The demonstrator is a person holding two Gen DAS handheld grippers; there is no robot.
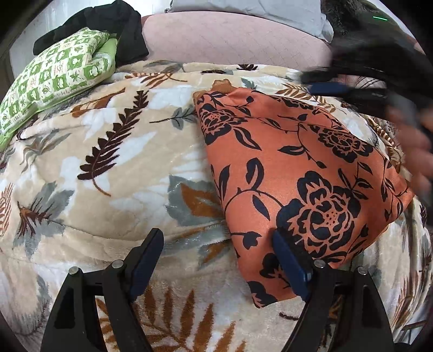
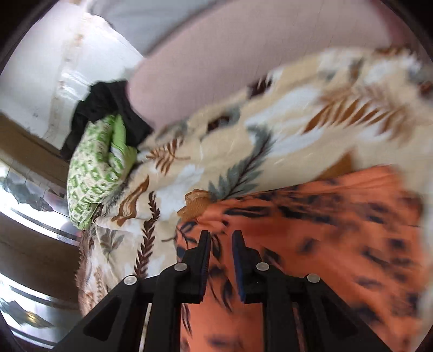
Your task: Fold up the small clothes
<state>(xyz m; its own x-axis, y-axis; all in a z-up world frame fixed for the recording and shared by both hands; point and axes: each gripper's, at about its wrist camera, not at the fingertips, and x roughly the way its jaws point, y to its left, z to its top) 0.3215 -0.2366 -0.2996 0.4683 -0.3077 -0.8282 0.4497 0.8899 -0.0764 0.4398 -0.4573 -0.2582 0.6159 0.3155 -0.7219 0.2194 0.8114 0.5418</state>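
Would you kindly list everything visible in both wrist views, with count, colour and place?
Orange garment: one, orange with dark floral print, lying on the blanket.
Blanket: one, beige with leaf print, covering the surface.
Green patterned cloth: one, green and cream, far left on the blanket.
Black cloth: one, black, behind the green cloth.
Pink cushion: one, pink, beyond the blanket.
Left gripper: one, black with blue pads, open, one finger on the garment's edge.
Right gripper: one, black, fingers narrowly apart above the garment, nothing visibly between them.

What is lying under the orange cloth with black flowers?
The orange cloth lies on a beige blanket with leaf print, which shows all around it. Whether anything else sits beneath cannot be seen, since the cloth covers that area.
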